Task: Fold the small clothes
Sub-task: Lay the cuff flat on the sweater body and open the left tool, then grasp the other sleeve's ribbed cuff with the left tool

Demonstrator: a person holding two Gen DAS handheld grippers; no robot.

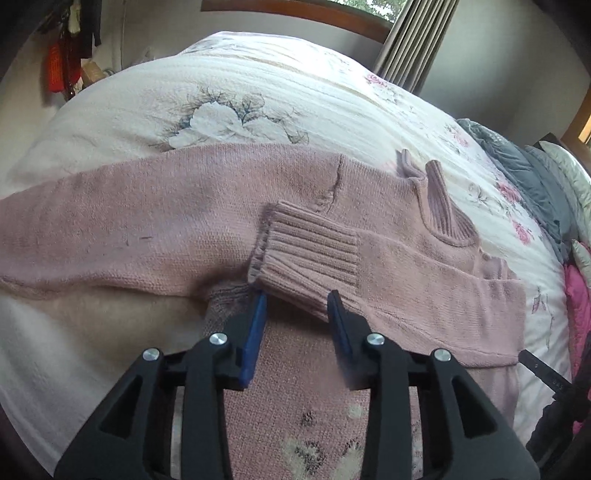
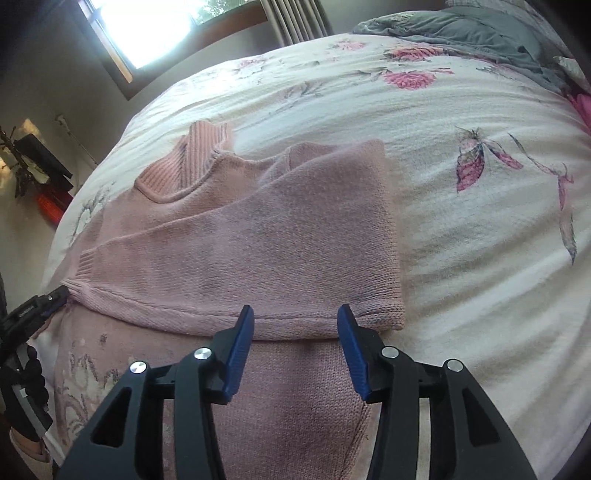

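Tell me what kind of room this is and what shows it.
Most likely a bedroom at home. A pink sweater lies on a bed under a floral bedspread, a window with curtains stands behind it, and rumpled grey bedding lies at the bed's far end.

Pink knit sweater (image 2: pixel 236 236) flat, one sleeve (image 1: pixel 369 273) folded across

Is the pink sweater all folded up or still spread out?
Partly folded. One sleeve lies across the pink sweater; the other side stretches out flat on the bed.
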